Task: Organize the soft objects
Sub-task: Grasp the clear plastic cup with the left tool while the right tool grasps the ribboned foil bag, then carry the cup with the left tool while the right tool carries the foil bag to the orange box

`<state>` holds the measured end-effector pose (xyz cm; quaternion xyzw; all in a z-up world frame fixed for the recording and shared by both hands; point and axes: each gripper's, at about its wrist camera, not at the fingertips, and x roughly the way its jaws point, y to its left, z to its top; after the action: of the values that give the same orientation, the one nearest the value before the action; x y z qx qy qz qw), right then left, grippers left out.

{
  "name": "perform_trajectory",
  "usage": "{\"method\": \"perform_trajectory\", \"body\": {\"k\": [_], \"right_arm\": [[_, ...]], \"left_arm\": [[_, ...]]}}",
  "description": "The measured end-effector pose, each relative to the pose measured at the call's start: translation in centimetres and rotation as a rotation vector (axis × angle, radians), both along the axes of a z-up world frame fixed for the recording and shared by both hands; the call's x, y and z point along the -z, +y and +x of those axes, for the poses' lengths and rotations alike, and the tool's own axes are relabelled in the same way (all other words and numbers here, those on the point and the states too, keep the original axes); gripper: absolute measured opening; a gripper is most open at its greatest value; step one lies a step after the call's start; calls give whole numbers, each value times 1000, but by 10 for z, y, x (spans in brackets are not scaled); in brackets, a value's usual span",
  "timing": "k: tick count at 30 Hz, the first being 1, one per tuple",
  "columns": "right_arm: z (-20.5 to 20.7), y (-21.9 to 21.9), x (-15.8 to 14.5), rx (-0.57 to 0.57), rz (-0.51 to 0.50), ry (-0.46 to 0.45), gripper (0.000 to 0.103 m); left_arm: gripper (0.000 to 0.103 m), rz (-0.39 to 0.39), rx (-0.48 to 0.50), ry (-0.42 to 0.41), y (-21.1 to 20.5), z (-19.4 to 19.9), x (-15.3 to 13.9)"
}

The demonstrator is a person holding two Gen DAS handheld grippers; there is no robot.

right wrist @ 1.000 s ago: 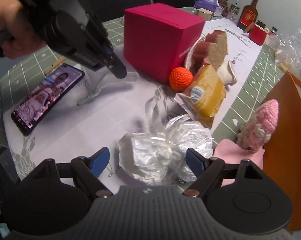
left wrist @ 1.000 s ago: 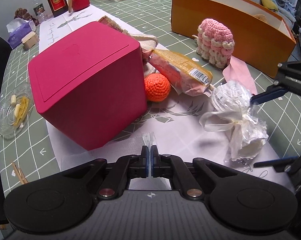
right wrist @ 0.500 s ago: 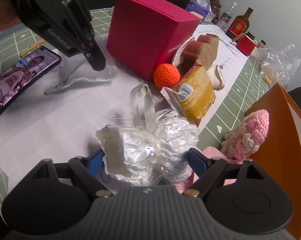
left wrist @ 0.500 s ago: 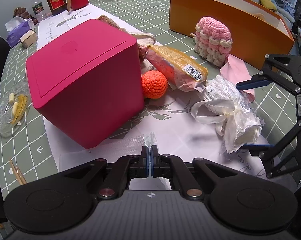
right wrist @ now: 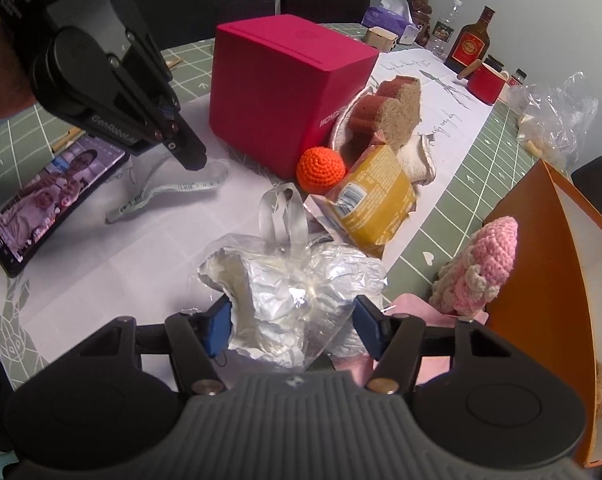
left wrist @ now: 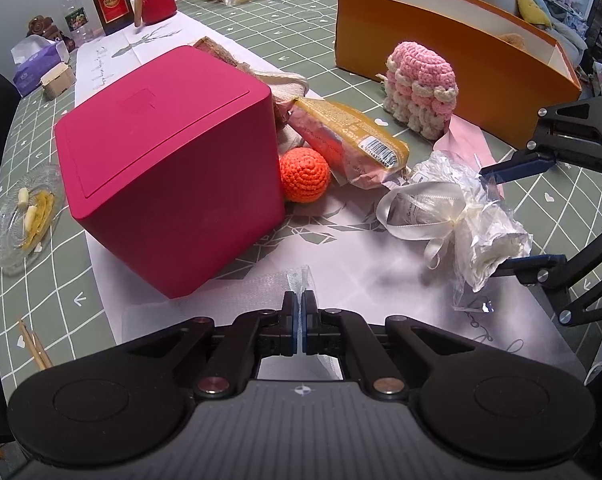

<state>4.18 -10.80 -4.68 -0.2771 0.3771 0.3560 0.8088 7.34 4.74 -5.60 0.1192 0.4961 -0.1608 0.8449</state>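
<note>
Since a second ago the right gripper (right wrist: 293,326) has come in around the cellophane-wrapped bundle (right wrist: 289,296), and its jaws are closing: the blue pads (right wrist: 219,326) now stand against the crinkled wrap on both sides, where before they stood wide of it. From the left wrist view the same tool reaches in from the right edge, one finger above the bundle (left wrist: 457,216) and one below.

Across from it, the left gripper (left wrist: 299,320) hasn't budged. Its jaws are pinched tight on the edge of a thin clear plastic bag (left wrist: 297,280) that lies on the white table runner (left wrist: 341,248).

The bundle, tied with a cream ribbon (left wrist: 417,200), sits on the runner. Just beyond it lie a yellow snack packet (left wrist: 353,140) and an orange crochet ball (left wrist: 305,175), the ball touching the magenta box (left wrist: 169,168). A pink crochet piece (left wrist: 421,84) stands on a pink cloth (left wrist: 467,140) beside the open orange box (left wrist: 441,60). A phone (right wrist: 49,204) lies screen-up on the near left of the right wrist view.
</note>
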Motion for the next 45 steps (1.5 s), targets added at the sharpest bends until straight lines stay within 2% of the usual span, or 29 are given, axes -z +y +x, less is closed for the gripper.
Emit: {"method": "perform_trajectory", "body": {"k": [5,9,16,24,34,45], "right_arm": [[0,-3,-6,0,18,-5,61],[-5,-2,-1,-34,-18,-6,59],[2,-21,-28,9,57,-24,58],[4,-25,-37,20,76,-37,58],[11,-39,-68,55,163,-79,58],[20,-55,-97,99,221,-135,58]], "left_arm": [[2,-6,0,-3,1,0,-2],[2,-5,1,-3,1,-1,-2],[2,-39,-3,-23,2,-3,-14],[2,-51,-9,-29,0,-8,-26],[1,-20,-39,-95,4,-17,-70],[1,72,37,-162,-22,-17,-129]]}}
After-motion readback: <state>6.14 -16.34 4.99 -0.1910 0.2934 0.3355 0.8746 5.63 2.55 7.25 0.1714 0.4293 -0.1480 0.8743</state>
